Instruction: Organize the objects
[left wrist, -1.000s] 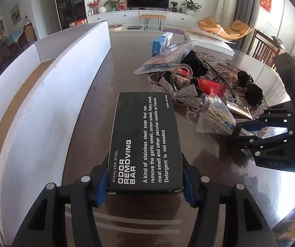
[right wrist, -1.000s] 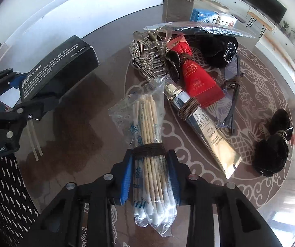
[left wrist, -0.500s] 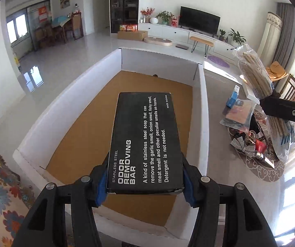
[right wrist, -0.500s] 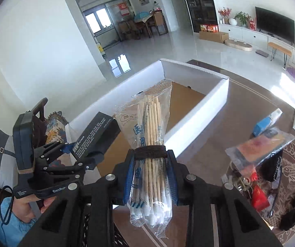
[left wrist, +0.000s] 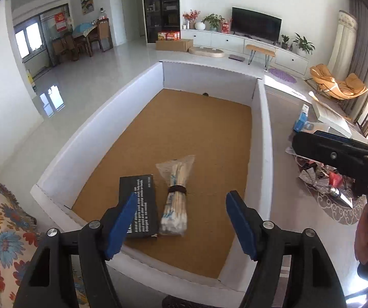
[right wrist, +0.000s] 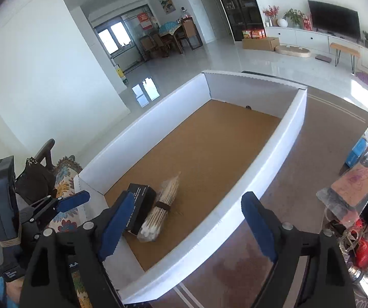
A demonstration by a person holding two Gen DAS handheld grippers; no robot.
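both tools (left wrist: 181, 220) now wide apart, empty

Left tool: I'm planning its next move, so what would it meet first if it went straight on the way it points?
The left tool is open and aims down into the white box. Probably it meets the cotton swab pack first, beside the black box; depth is unclear.

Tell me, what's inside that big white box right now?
Inside the white box, on its brown floor, lie a black carton and a bagged bundle of cotton swabs, side by side. The near corners are hidden by the open grippers.
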